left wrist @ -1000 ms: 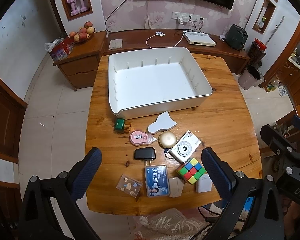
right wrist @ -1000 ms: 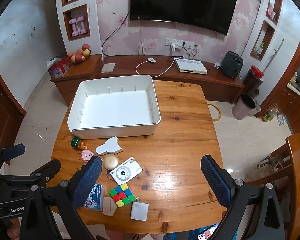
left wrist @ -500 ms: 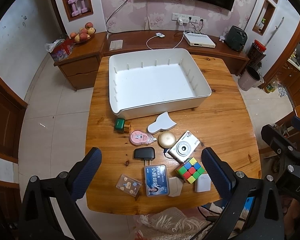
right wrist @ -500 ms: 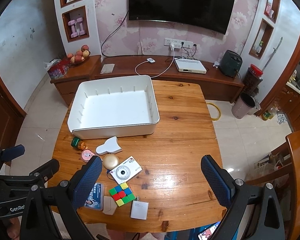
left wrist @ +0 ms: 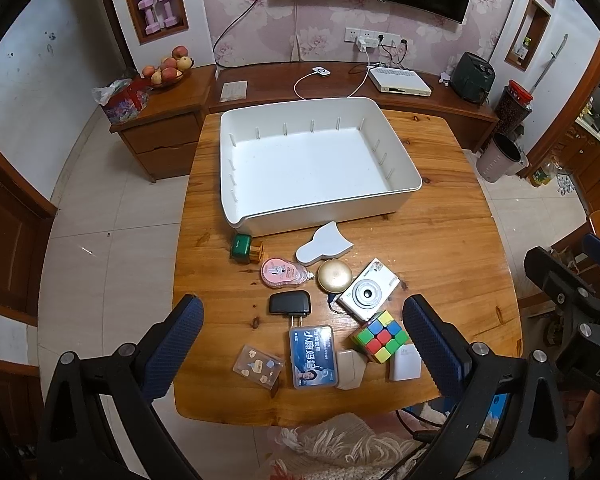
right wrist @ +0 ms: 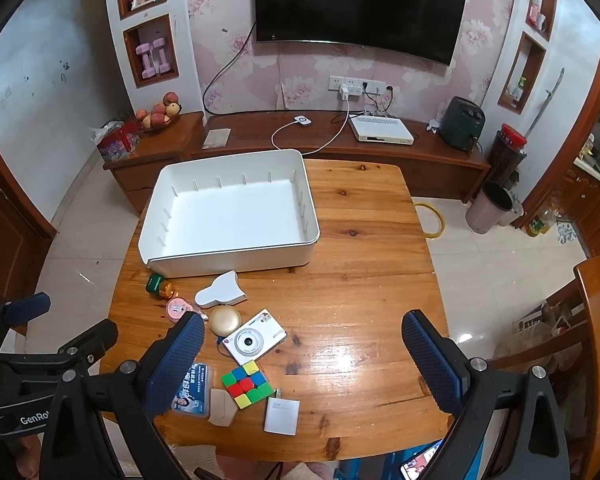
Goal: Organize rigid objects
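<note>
Both grippers hover spread and empty above the table's near edge. The left gripper (left wrist: 302, 344) hangs nearest the scattered items: tin (left wrist: 313, 356), Rubik's cube (left wrist: 378, 336), camera (left wrist: 368, 290). Beyond them sits the empty white tray (left wrist: 404, 168).

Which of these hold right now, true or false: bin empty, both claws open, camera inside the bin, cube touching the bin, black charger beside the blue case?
1. The white bin holds nothing. True.
2. The left claw and the right claw are both open and carry nothing. True.
3. The white camera lies inside the bin. False: it lies on the wooden table, in front of the bin.
4. The colour cube touches the bin. False: it sits well apart, near the table's near edge.
5. The black charger lies next to the blue case. True: its prongs point at the case.
</note>
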